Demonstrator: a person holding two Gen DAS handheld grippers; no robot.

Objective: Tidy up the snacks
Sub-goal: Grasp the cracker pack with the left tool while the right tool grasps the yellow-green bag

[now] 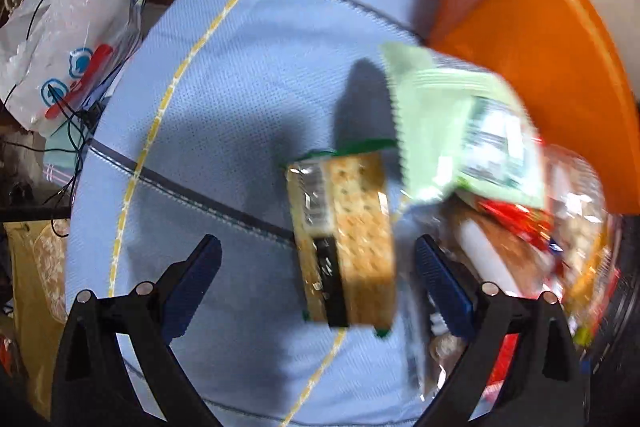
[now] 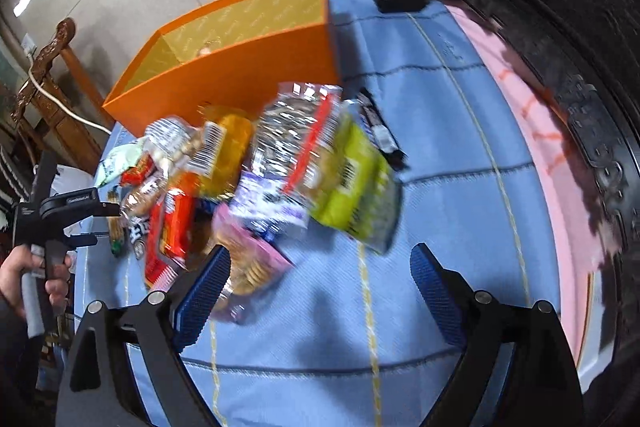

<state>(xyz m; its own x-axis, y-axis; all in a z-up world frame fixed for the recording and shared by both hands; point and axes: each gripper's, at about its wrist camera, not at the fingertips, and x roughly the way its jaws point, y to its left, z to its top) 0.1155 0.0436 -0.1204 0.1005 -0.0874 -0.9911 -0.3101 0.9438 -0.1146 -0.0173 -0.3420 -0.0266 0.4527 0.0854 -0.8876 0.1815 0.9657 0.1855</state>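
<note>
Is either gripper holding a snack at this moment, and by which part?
Nothing is held. The left gripper has open jaws around the cracker pack; the right gripper is open over the cloth.

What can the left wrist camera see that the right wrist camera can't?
Only the left wrist view shows the white plastic bag beside the table. Only the right wrist view shows the pink strip, the hand and the box's yellow inside. Both show the orange box, blue cloth, cracker pack and snack pile.

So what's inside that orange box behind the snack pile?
The orange box shows a yellow patterned lining and looks mostly empty. One small pale thing shows just above its front wall, too small to identify. That wall hides the bottom.
</note>
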